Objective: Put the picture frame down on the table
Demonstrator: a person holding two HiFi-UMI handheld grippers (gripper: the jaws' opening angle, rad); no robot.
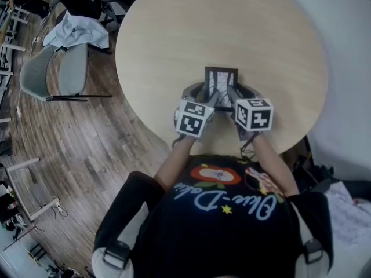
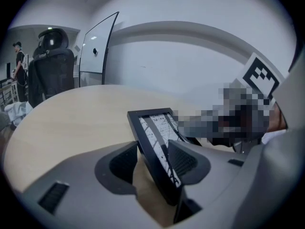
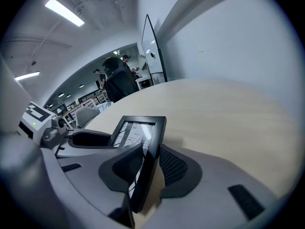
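Nearest the head camera was the person's black shirt (image 1: 232, 225), with both forearms reaching forward over the near edge of the round wooden table (image 1: 220, 22). Just beyond that edge stood the picture frame (image 1: 221, 79), black-rimmed with a pale printed sheet behind glass, tilted so that its face showed from above; its lower edge was hidden behind the two grippers. The left gripper (image 2: 155, 151) had its jaws spread wide with the frame's side between them: bare table showed between one pad (image 2: 125, 162) and the back of the frame, so it was not clamping. The right gripper (image 3: 148, 163) had its jaws closed on the frame's opposite side, one pad on the glass face and the other against the back. Marker cubes (image 1: 194, 119) rode on both grippers just in front of the person's hands. Well to the left, a grey chair (image 1: 58, 68) stood on the plank floor (image 1: 87, 155).
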